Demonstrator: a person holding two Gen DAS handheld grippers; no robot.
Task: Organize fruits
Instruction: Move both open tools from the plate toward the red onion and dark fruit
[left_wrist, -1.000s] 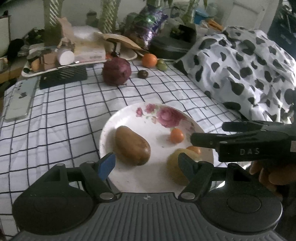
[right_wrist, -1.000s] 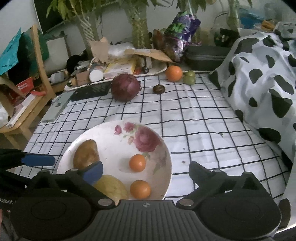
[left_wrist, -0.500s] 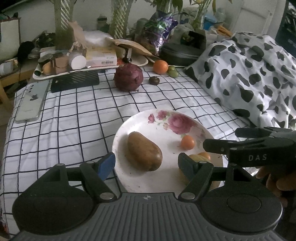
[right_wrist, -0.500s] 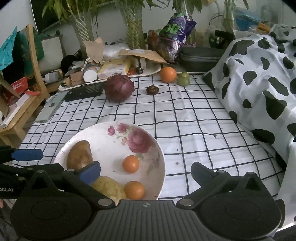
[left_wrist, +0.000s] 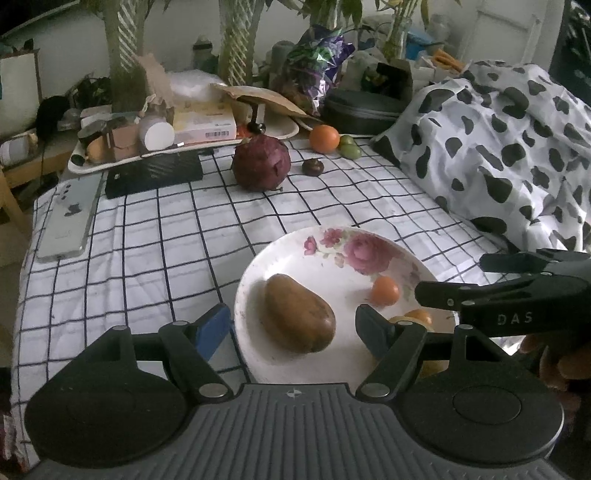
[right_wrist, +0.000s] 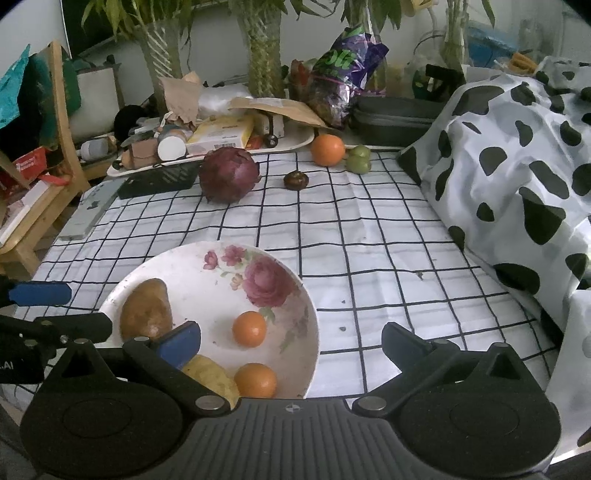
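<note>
Both grippers, left gripper and right gripper, hang apart and empty over the white floral plate. At twelve o'clock on the checked bench, the round orange fruit looks firm, light, prone to roll; grasp across its middle.

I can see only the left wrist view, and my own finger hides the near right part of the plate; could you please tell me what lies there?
Observer: A yellowish fruit lies at the near edge of the plate, beside a small orange fruit that you can only partly see.
Operator: Thank you. Is the right gripper holding either of them?
Observer: No. The right gripper is open, its fingers wide apart and pressing on nothing.
</note>
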